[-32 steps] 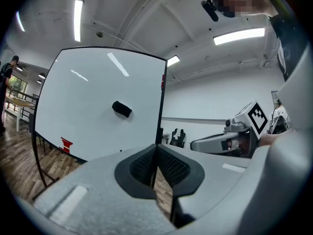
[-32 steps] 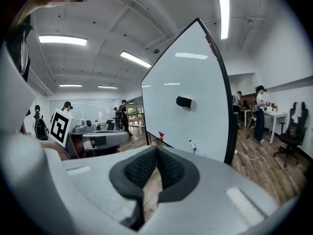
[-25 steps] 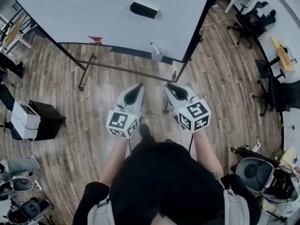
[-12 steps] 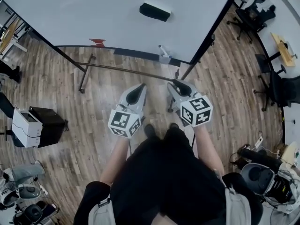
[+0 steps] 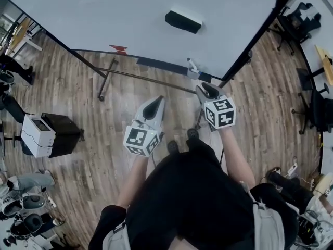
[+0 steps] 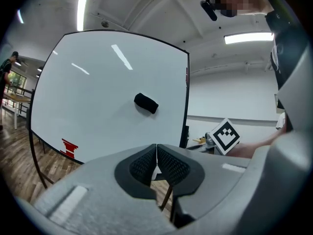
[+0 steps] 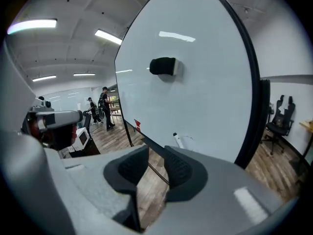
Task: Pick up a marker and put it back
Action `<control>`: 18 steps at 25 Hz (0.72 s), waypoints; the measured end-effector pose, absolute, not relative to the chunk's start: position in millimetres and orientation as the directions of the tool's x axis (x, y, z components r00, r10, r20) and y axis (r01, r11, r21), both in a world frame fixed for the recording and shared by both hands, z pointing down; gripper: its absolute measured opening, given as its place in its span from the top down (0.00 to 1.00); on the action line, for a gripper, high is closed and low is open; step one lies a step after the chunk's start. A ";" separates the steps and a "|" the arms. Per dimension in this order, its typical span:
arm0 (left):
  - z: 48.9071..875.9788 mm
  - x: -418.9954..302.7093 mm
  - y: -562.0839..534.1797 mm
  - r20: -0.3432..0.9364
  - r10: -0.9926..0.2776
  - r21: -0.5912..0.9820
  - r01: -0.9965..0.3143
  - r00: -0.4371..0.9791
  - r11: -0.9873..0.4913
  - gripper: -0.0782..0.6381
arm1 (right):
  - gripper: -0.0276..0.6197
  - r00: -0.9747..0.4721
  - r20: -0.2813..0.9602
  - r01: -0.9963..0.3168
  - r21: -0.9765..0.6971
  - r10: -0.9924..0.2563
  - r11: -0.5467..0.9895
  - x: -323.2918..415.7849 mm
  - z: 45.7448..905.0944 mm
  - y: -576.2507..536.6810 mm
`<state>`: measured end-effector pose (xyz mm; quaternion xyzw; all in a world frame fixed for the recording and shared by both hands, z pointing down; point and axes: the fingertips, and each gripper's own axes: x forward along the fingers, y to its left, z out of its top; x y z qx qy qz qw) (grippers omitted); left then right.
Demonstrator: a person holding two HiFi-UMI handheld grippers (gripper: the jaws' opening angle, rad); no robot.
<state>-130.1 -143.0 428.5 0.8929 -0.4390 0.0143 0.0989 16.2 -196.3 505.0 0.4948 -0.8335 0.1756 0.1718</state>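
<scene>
A white marker [image 5: 192,66] stands tilted on the lower ledge of the big whiteboard [image 5: 130,20]; the right gripper view has the marker [image 7: 178,140] just beyond the jaws. My right gripper [image 5: 209,90] is a short way in front of it, open with nothing between its pads [image 7: 179,169]. My left gripper [image 5: 156,104] hangs lower and to the left, over the wooden floor; its jaws are shut and empty [image 6: 156,153]. A black eraser [image 5: 183,21] sticks to the board above the marker.
A red mark [image 5: 119,49] sits at the board's lower edge. The board's stand legs [image 5: 106,79] reach across the floor. A black box with a white device [image 5: 49,134] stands at the left, office chairs [image 5: 291,22] at the right. People [image 7: 103,106] stand far off.
The person has stepped closer to the whiteboard. Both grippers have come forward, and the right one is now nearer the marker on the ledge.
</scene>
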 end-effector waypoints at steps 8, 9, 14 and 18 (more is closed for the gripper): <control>418.9 -95.2 -173.3 0.124 -0.804 0.129 -0.813 0.581 -0.567 0.87 | 0.80 -0.464 0.522 -0.872 -0.127 -0.715 0.473 34.2 539.6 -252.9; 419.6 -91.6 -175.8 0.129 -0.807 0.124 -0.817 0.576 -0.563 0.87 | 0.80 -0.466 0.530 -0.871 -0.132 -0.709 0.474 36.3 544.9 -258.2; 426.2 -83.7 -187.2 0.154 -0.829 0.123 -0.843 0.538 -0.524 0.87 | 0.80 -0.477 0.567 -0.856 -0.129 -0.672 0.500 38.8 569.3 -280.6; 429.7 -81.0 -194.9 0.165 -0.844 0.118 -0.860 0.510 -0.497 0.87 | 0.80 -0.482 0.590 -0.845 -0.118 -0.647 0.522 35.2 582.7 -293.4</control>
